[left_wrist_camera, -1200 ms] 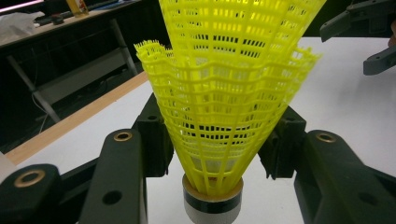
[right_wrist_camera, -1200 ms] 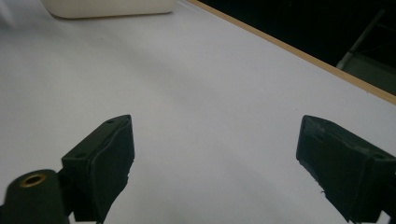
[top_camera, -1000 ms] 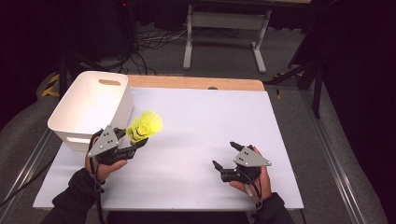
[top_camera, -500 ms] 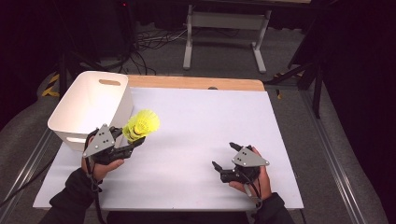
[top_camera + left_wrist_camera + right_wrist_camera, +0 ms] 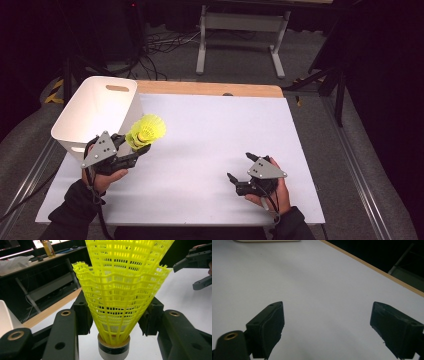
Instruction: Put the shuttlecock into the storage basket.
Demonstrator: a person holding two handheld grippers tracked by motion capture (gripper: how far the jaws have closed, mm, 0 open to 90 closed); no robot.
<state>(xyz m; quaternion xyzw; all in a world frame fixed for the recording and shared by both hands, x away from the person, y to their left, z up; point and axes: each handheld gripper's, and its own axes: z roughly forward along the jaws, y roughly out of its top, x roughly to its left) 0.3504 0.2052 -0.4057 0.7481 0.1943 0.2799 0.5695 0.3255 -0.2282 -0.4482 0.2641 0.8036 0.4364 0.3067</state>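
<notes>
A stack of yellow plastic shuttlecocks (image 5: 146,130) (image 5: 120,295) is clamped at its lower skirt by my left gripper (image 5: 131,149) (image 5: 113,322), held above the table's left side, beside the white bin (image 5: 85,117). Its grey and black cork base (image 5: 114,349) sits low between the jaws. My right gripper (image 5: 241,172) (image 5: 327,327) rests at the near right of the white table top (image 5: 215,130), jaws wide apart with nothing between them. The left gripper view also shows that right gripper (image 5: 197,267) far off.
The white bin has a handle slot (image 5: 117,88) and stands at the table's left edge. A wooden strip (image 5: 210,89) runs along the far edge. Beyond it lie cables and a metal stand (image 5: 240,30) on the floor.
My left gripper has shifted a little to the left and toward the bin with the shuttlecocks still in it. The right gripper has stayed put.
</notes>
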